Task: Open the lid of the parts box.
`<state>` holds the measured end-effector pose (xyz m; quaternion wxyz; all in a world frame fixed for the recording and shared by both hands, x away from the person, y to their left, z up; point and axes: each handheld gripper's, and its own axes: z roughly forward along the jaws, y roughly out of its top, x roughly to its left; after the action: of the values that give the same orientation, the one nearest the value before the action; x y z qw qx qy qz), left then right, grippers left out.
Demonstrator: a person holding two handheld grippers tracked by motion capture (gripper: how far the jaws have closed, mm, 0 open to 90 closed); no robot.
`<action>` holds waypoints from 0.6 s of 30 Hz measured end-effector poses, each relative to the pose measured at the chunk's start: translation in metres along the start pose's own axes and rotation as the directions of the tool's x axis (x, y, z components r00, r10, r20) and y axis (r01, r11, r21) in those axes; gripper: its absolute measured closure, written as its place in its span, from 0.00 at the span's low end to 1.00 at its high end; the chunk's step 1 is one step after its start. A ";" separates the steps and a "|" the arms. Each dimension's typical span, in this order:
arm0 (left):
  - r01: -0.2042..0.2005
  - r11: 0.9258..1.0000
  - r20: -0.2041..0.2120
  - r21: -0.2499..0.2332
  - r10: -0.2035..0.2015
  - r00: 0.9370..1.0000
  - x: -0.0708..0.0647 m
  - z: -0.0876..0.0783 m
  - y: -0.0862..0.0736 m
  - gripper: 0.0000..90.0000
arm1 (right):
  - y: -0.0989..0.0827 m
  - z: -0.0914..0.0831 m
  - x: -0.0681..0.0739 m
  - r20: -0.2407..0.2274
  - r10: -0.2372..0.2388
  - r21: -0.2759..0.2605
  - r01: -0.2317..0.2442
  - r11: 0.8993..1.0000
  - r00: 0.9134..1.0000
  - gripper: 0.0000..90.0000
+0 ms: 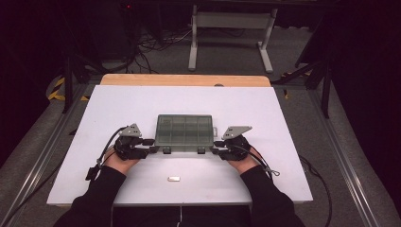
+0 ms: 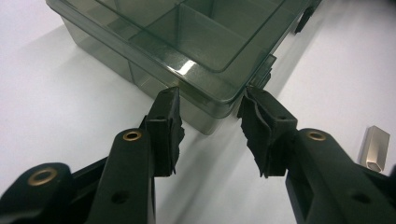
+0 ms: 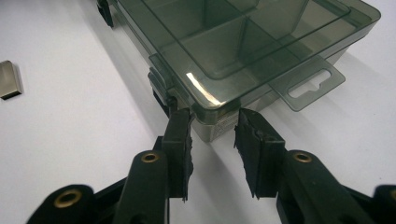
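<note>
A smoky translucent compartment box (image 1: 184, 130) lies shut in the middle of the white table top (image 1: 142, 101). My left gripper (image 1: 153, 145) stands open at its near left corner, and in the left gripper view that corner of the box (image 2: 187, 42) sits between the tips of my left gripper (image 2: 210, 100). At the near right corner my right gripper (image 1: 215, 146) is open as well. In the right gripper view the box (image 3: 243, 42) has its corner just ahead of my right gripper (image 3: 215, 119), with its hang tab (image 3: 308, 84) to the right.
A small silver metal piece (image 1: 174, 178) lies on the table near the front edge, seen also as the metal piece (image 2: 376, 148) and the metal piece (image 3: 9, 79). Two black latches (image 1: 166, 151) sit on the box's near side. A white stand (image 1: 231, 33) and cables are on the floor behind.
</note>
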<state>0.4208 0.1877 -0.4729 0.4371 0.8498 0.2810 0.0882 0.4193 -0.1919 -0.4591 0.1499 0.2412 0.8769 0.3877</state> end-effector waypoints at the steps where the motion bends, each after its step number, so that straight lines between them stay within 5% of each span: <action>1: 0.000 1.000 -0.001 -0.001 0.000 1.000 0.000 0.000 0.000 0.64 | 0.000 0.000 0.000 0.002 -0.001 0.000 0.001 1.000 1.000 0.73; 18: -0.009 1.000 -0.012 -0.001 0.009 1.000 -0.001 0.000 0.000 0.64 | 0.001 -0.002 0.002 0.009 -0.006 -0.011 0.007 1.000 1.000 0.77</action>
<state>0.4198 0.1871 -0.4727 0.4353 0.8503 0.2798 0.0955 0.4172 -0.1912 -0.4572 0.1566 0.2393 0.8748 0.3910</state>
